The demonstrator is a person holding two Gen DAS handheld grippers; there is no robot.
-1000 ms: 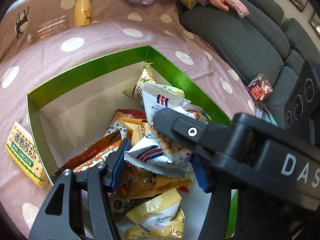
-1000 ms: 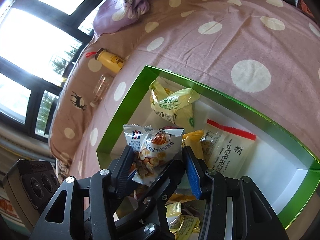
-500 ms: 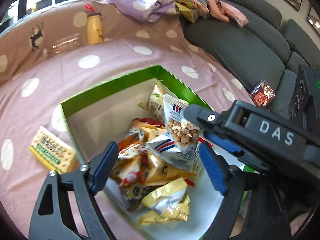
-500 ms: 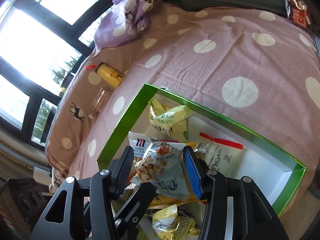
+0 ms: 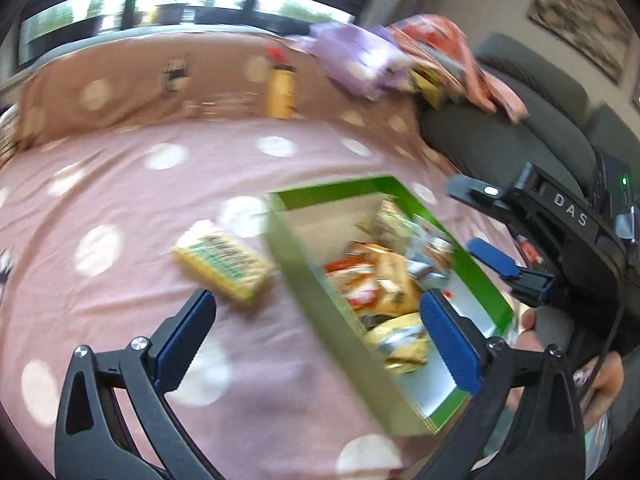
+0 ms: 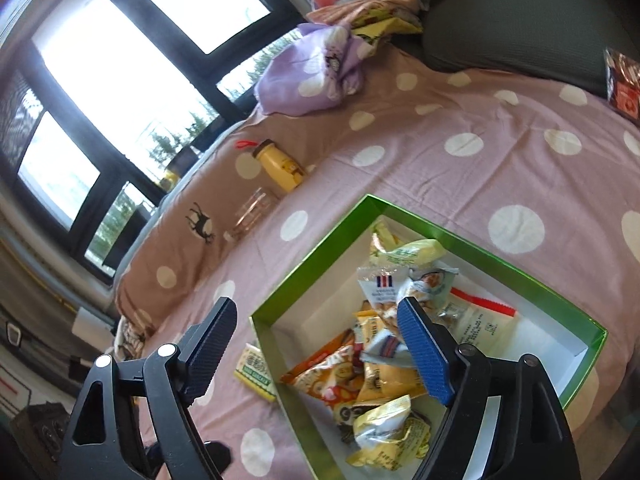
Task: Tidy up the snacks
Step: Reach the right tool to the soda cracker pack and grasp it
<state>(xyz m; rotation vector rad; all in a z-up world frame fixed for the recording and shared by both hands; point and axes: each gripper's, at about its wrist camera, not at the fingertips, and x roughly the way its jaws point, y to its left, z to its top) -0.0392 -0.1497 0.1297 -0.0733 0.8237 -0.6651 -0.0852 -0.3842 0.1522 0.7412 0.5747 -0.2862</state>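
A green box holds several snack packets on the pink dotted cloth. A white peanut packet lies on the pile inside it. My right gripper hangs above the box's near corner, its jaws opening, nothing gripped. A yellow-green cracker pack lies on the cloth just left of the box; it also shows as the cracker pack. My left gripper is above the box's left wall, jaws opening wide and holding nothing. This view is blurred. The right gripper shows at the box's right side.
A yellow bottle and a clear glass lie on the cloth towards the window. A purple cloth bundle and more packets sit by the grey sofa. A red packet rests at the far right. A person's hand holds the right gripper.
Both grippers opened and rose away from the box. The right one let go of the peanut packet, which now lies on the pile. The left one swung left, towards the cracker pack.
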